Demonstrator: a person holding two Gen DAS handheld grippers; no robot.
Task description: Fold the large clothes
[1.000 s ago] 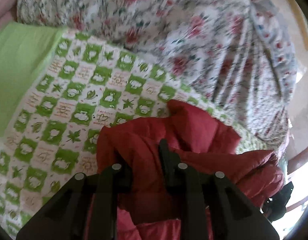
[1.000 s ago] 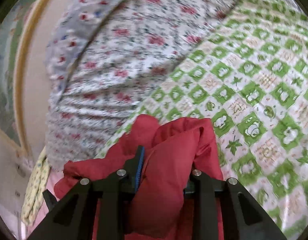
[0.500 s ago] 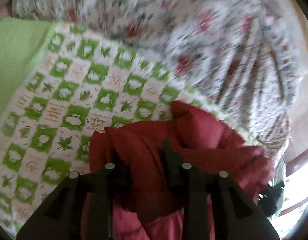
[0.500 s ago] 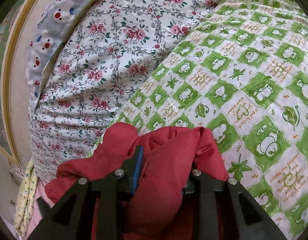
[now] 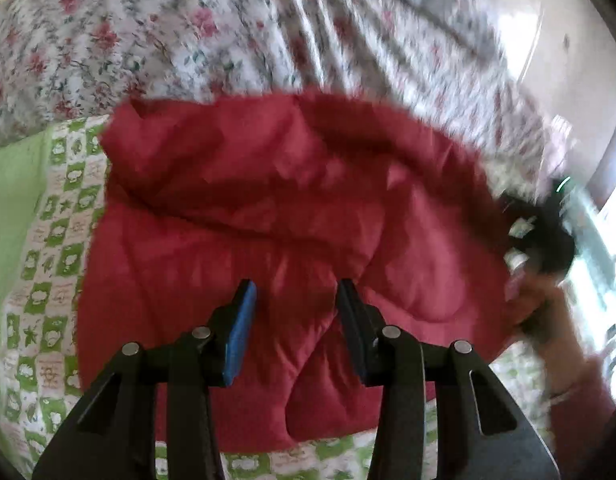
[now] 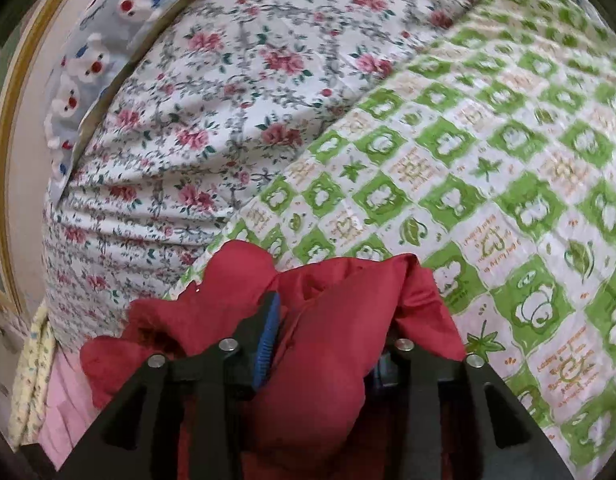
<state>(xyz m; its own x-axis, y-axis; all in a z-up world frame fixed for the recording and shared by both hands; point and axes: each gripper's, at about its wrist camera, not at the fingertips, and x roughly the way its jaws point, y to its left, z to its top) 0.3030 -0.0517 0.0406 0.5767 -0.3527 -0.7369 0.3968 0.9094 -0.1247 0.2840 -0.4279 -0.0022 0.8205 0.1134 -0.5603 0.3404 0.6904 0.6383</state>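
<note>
Here the red padded jacket (image 5: 292, 216) lies spread in rumpled folds over the green-and-white checked sheet (image 5: 56, 240), filling the middle of the left wrist view; the left gripper (image 5: 294, 292) hangs above it at 6 o'clock with its jaws apart and nothing between them, the blue pad (image 5: 240, 340) of one finger showing bare; at 12 o'clock a floral quilt (image 5: 156, 40) is bunched beyond the jacket, and at 9 o'clock a plain green cloth (image 5: 8, 208) borders the sheet; at 3 o'clock the right gripper (image 5: 544, 240) appears as a dark blur at the jacket's edge. In the right wrist view the right gripper (image 6: 332, 320) is clamped on a thick bunch of the red padded jacket (image 6: 328, 344) at 6 o'clock, the fabric bulging up between the fingers; the checked sheet (image 6: 488, 180) runs from the centre out to 3 o'clock, the floral quilt (image 6: 228, 100) rises at 11 o'clock, and a grey pillow with white bears (image 6: 92, 64) sits at 10 o'clock.
</note>
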